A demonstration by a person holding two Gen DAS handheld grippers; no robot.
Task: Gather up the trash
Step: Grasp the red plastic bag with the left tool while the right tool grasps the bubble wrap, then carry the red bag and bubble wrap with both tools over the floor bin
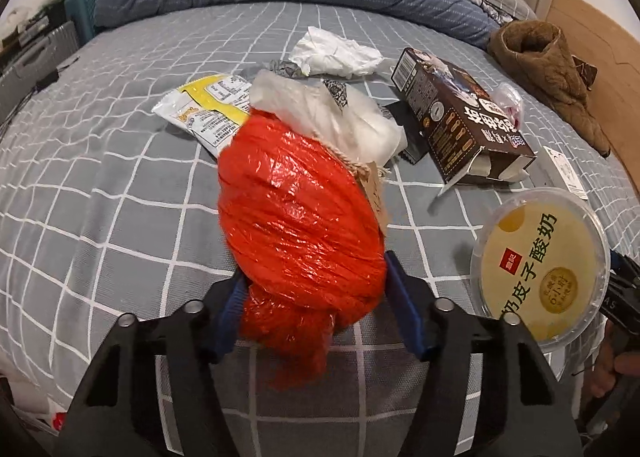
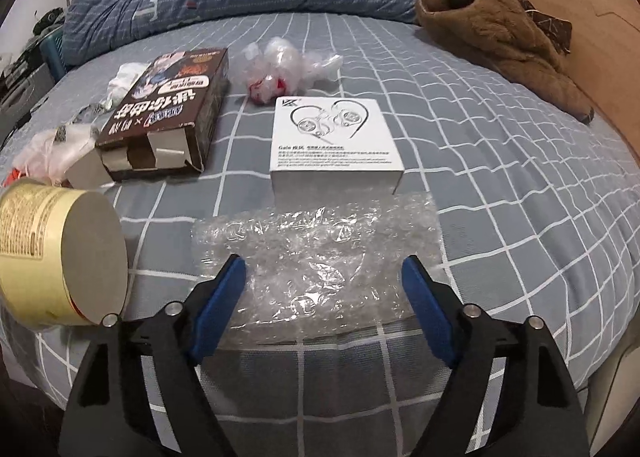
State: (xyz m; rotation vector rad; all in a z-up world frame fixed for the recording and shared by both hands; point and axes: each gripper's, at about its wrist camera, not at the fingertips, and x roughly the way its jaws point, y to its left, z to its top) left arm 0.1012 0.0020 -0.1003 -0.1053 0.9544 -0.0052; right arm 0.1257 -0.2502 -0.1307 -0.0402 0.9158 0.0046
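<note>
While L claw (image 1: 310, 281) pinches crinkly red bag (image 1: 300, 225) | R claw (image 2: 324, 289) open astride clear bubble wrap (image 2: 316, 253)

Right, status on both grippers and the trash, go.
Left gripper shut on red bag. Right gripper open, fingers either side of bubble wrap. Yogurt tub close on its left.

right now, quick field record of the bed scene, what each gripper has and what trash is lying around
surface: grey checked bed sheet
left gripper: pads pressing both sides of the red plastic bag
right gripper: open, bubble wrap between its fingers, not pinched
near bag: yogurt tub, brown carton, yellow wrapper, white tissue
near wrap: white earphone box
non-trash: brown fleece garment
</note>
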